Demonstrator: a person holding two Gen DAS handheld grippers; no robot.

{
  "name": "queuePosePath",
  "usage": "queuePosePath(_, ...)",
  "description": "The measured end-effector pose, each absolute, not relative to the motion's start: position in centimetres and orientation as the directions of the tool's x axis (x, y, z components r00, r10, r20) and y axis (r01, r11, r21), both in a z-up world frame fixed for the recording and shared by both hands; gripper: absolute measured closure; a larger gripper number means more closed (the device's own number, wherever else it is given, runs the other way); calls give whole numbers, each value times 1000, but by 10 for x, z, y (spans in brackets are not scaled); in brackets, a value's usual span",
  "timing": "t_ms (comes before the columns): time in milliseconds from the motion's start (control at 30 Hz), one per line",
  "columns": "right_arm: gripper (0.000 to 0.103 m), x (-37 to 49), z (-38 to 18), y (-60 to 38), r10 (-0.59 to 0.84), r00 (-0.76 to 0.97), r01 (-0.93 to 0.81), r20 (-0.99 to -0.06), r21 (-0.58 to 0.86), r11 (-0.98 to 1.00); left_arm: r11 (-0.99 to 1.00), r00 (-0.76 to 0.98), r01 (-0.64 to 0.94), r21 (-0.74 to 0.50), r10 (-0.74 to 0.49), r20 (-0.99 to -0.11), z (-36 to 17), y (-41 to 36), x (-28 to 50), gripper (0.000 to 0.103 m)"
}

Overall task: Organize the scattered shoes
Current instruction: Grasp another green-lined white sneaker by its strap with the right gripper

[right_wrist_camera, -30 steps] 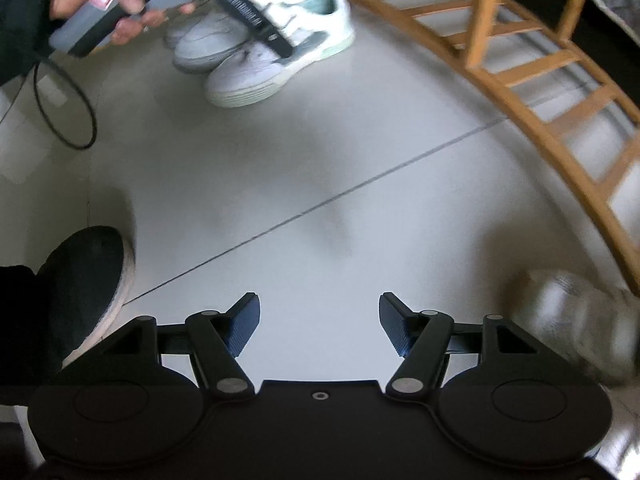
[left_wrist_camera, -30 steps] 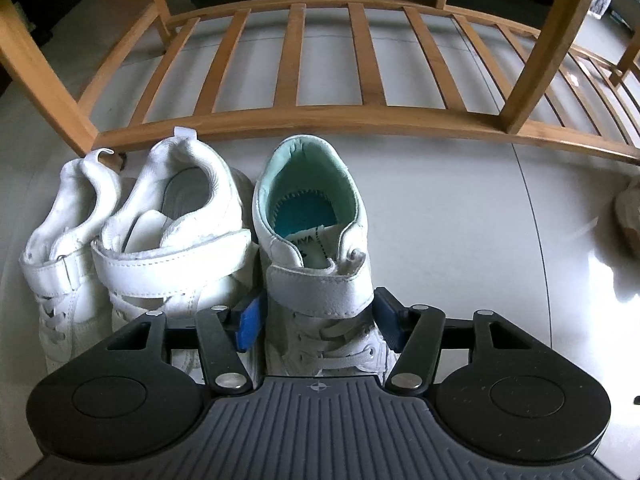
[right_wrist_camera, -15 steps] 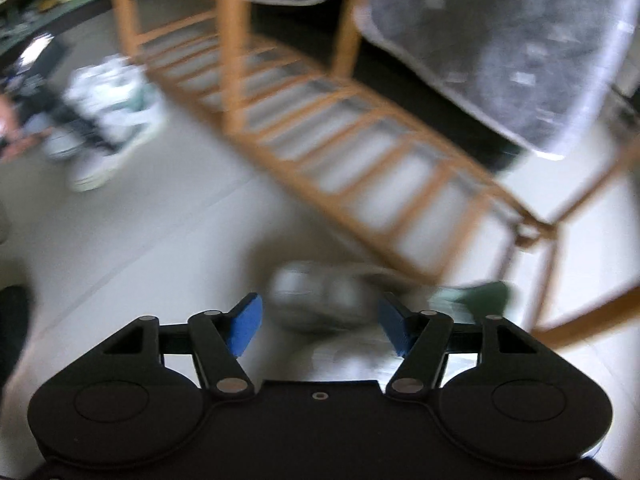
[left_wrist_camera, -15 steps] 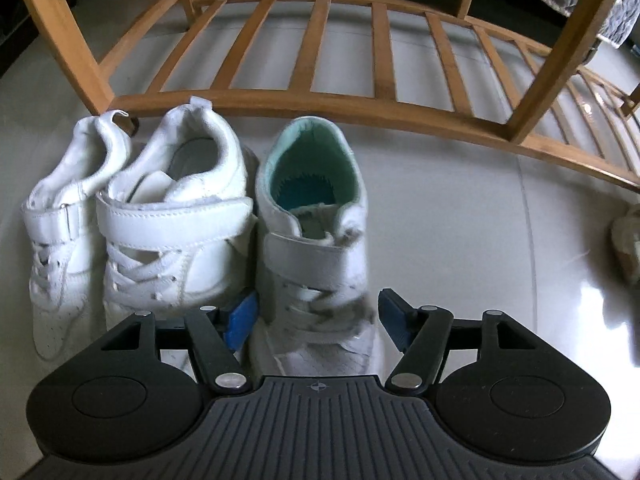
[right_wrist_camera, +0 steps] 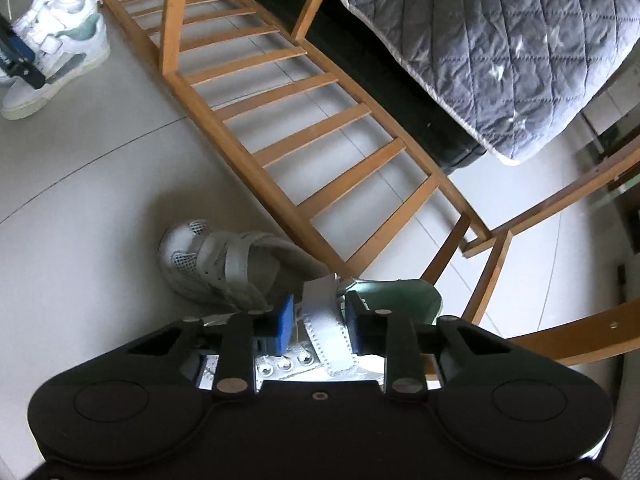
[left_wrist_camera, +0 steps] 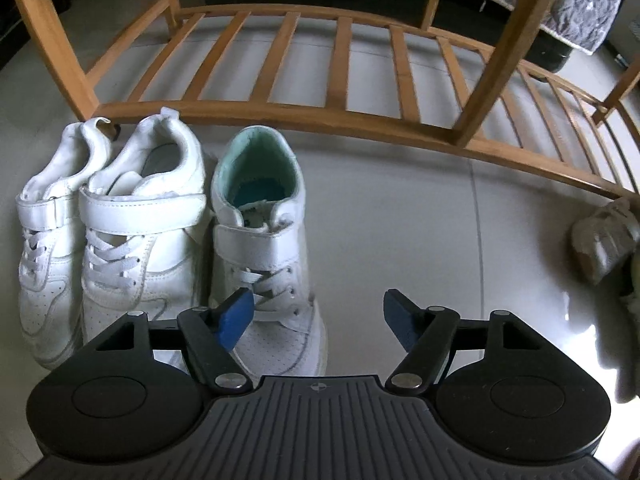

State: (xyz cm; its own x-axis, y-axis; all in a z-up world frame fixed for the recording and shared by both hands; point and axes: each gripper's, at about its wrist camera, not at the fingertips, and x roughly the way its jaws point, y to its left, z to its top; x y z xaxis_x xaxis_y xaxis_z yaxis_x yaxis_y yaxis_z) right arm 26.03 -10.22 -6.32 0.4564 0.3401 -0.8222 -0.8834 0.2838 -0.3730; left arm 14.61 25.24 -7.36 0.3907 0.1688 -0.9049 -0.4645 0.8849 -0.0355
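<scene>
In the left wrist view three white sneakers stand side by side on the floor, heels toward the wooden rack: two all-white ones (left_wrist_camera: 132, 216) and one with a mint-green lining (left_wrist_camera: 264, 236). My left gripper (left_wrist_camera: 318, 316) is open and empty, hovering above the toe of the mint-lined shoe. In the right wrist view my right gripper (right_wrist_camera: 320, 320) is shut on the strap of a white sneaker with a green lining (right_wrist_camera: 394, 294). A grey-white strap sneaker (right_wrist_camera: 216, 262) lies just beyond it against the rack.
A low wooden slatted rack (left_wrist_camera: 336, 68) runs along behind the shoes; it also shows in the right wrist view (right_wrist_camera: 280, 92). A grey quilted blanket (right_wrist_camera: 500, 40) hangs above it. Bare grey floor lies between the lined-up shoes (right_wrist_camera: 56, 48) and the two scattered ones.
My left gripper let go of the mint-lined shoe and drew back and right. My right gripper swung over to the scattered shoes and closed on the green-lined shoe's strap.
</scene>
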Motion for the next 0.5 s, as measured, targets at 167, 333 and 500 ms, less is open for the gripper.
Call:
queuePosePath(167,82,252,-59,-106,364,466,-882,-807,-390,265,876,404,-475,-84,132,-905,-77,240,144,30)
queuePosePath(333,83,224,-37,-110,447,441,-897,-778,-368,245,873,427,-470,-131,94,-899,-74,231,140,30)
queuePosePath(500,83,199,-14,-107,540,352,-935,-764,-307,176,873,428,-465,-147,76,-900,-75,225,140,30)
